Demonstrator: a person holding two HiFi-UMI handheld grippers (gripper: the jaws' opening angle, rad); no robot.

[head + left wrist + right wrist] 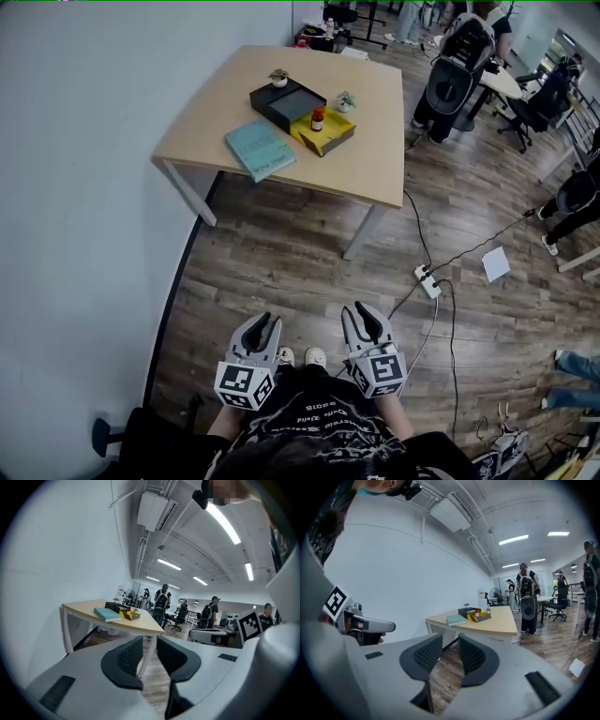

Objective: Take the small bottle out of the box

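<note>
Floor (281, 253): dark wood-look planks. Light wooden table (366, 141) on pale legs at the far side, its left edge close to a plain white wall (84, 141). To the far right the room is an open office, where a person with a backpack (459, 66) stands among rolling chairs. A white power strip (428, 281) with trailing cables lies on the floor right of the table, and a sheet of paper (495, 263) lies further right.

On the table: black box (286, 103), yellow box (330, 137) touching its right side, teal book (260, 149) near the left front edge, and two small potted plants (279, 77) beside the boxes.

Small bottle (318, 119): red cap, upright in the yellow box, at the end next to the black box.

Left gripper (266, 321): held low at the near edge, close to the person's body. Its jaws stand a narrow gap apart with nothing between them.

Right gripper (360, 309): level with the left one and just to its right. Its gap is somewhat wider and also empty.

Both grippers are well apart from the table. In each gripper view the bottle shows small and far off, above the jaw tips.
</note>
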